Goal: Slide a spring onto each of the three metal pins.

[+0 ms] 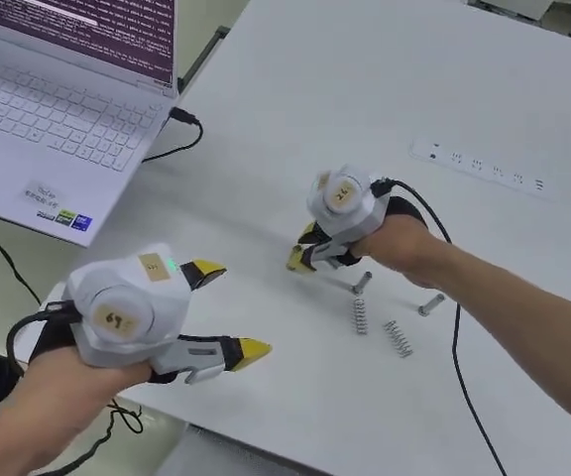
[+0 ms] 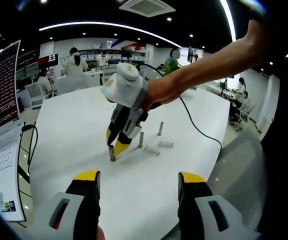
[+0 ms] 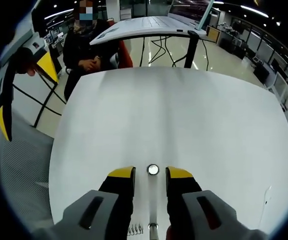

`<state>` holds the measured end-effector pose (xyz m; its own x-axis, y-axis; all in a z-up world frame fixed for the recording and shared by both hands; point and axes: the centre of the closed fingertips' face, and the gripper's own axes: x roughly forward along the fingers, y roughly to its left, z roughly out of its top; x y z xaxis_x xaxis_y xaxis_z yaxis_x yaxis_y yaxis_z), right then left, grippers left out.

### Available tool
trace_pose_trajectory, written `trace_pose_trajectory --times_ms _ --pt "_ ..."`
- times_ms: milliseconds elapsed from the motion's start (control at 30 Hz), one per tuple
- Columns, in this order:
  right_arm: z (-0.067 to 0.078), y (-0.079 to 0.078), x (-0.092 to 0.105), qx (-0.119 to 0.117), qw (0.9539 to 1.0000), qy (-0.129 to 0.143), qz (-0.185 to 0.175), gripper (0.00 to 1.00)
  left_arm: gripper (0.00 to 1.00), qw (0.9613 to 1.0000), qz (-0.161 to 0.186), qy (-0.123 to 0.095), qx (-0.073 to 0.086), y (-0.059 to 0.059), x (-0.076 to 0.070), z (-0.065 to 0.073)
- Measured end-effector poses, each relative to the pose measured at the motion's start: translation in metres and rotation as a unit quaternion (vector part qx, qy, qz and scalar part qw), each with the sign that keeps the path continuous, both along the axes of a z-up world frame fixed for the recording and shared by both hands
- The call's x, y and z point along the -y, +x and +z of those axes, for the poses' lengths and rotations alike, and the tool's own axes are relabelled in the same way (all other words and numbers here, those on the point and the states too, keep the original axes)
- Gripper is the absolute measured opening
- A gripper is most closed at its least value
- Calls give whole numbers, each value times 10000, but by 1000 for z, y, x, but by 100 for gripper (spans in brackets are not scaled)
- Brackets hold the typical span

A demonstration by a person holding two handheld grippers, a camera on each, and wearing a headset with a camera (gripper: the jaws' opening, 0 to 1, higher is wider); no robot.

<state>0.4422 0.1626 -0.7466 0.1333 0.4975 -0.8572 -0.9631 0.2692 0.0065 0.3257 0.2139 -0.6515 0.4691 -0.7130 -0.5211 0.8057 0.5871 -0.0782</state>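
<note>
My right gripper (image 1: 302, 260) points down at the white table (image 1: 295, 89). In the left gripper view it (image 2: 115, 142) hovers just above an upright pin with a spring on it (image 2: 112, 152). In its own view its jaws stand a little apart around that pin's round top (image 3: 153, 169), not touching it. Two bare pins (image 1: 362, 284) (image 1: 430, 304) stand to the right, seen again from the left gripper as the nearer pin (image 2: 141, 140) and the farther pin (image 2: 160, 128). Two loose springs (image 1: 360, 315) (image 1: 398, 338) lie beside them. My left gripper (image 1: 228, 309) is open and holds nothing, near the front edge.
An open laptop (image 1: 67, 89) sits at the table's left with a black cable (image 1: 181, 134) plugged in. A white power strip (image 1: 484, 169) lies at the far right. The table's front edge (image 1: 266, 446) runs close below my left gripper. A person (image 3: 86, 45) sits beyond the table.
</note>
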Motion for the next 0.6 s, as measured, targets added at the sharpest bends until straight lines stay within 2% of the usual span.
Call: trace_pose_trajectory --times_ms 167,600 --pt "8 -5 6 26 9998 131 -129 29 59 10000 29 -17 -16 0 -1 0" --pt "29 -13 28 243 9975 386 -548 33 59 9999 81 -68 47 1 2 8"
